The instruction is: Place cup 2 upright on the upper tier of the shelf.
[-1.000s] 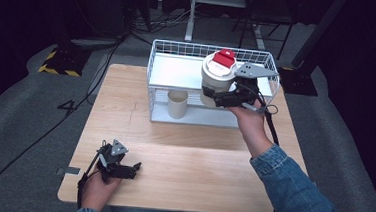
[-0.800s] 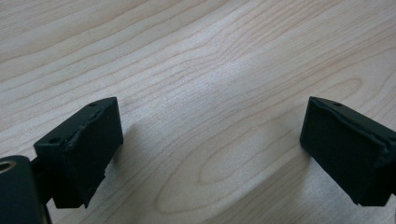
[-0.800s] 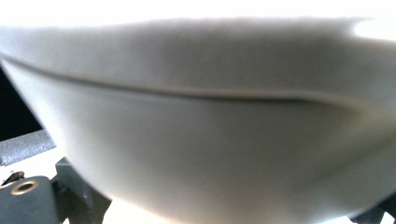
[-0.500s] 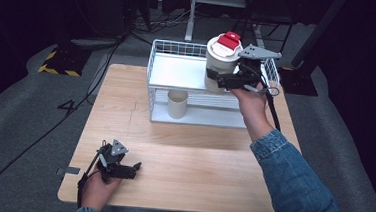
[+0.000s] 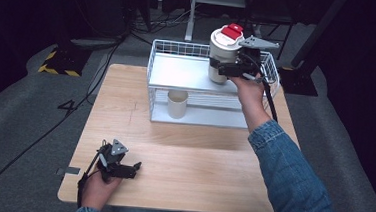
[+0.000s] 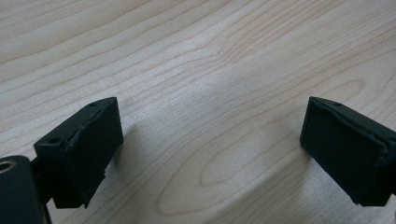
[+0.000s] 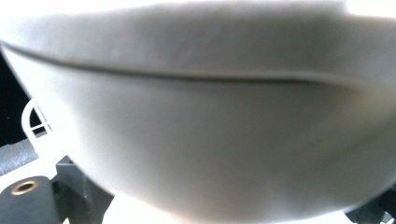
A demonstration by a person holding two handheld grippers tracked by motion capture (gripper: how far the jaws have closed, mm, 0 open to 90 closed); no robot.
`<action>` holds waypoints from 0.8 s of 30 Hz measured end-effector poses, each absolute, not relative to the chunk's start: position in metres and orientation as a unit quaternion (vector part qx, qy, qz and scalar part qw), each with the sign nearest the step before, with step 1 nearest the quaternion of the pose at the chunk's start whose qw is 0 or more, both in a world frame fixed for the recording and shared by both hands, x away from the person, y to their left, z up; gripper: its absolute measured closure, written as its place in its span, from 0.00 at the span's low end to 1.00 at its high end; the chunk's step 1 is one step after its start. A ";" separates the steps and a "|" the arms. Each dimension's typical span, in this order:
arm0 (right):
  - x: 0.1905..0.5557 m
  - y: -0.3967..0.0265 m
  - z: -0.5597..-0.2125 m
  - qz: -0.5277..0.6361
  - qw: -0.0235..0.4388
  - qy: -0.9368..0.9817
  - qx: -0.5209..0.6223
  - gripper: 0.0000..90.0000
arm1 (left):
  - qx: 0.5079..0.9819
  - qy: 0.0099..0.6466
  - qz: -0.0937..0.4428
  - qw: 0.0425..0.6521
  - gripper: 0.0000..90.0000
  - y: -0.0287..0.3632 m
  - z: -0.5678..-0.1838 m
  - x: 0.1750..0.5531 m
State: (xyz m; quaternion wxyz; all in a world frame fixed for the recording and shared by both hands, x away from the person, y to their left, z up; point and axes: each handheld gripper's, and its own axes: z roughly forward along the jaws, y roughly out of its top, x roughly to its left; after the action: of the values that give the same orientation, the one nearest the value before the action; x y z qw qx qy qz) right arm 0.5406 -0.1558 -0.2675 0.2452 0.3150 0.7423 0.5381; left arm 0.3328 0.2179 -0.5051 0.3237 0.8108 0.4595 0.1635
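In the high view, the right gripper (image 5: pixel 222 67) pinches a white canister (image 5: pixel 221 55) with a red lid, held above the upper shelf of the wire rack (image 5: pixel 162 77) at the bench's far edge, probably to set it there. A small cup (image 5: pixel 177 103) stands on the lower shelf. The left gripper (image 5: pixel 130 168) rests near the near-left corner.

In the left gripper view, its jaws are spread over the bare bench (image 6: pixel 210 60), idle.

In the right gripper view, the canister's wall is very close and blurred.

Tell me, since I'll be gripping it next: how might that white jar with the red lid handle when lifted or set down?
The white jar looks rigid: its wall shows no dent where the right gripper clamps it. Its smooth, round side could slip or twist in the jaws. Tall for its width, with the red lid on top, it may tip if set down tilted on the wire rack.
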 end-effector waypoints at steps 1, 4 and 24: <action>0.543 -0.157 -0.269 0.539 0.241 0.740 0.322 0.12 | 0.810 0.461 0.163 0.324 0.07 0.218 -0.505 0.333; 0.548 -0.158 -0.273 0.537 0.240 0.738 0.330 0.12 | 0.810 0.461 0.164 0.324 0.07 0.218 -0.505 0.333; 0.559 -0.161 -0.285 0.539 0.235 0.730 0.349 0.12 | 0.809 0.462 0.164 0.324 0.07 0.218 -0.505 0.333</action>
State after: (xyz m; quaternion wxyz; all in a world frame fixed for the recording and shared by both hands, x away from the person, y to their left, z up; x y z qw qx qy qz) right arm 0.5595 -0.1612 -0.2853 0.2346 0.3490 0.7300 0.5388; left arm 0.3329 0.2177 -0.5051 0.3235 0.8094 0.4618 0.1641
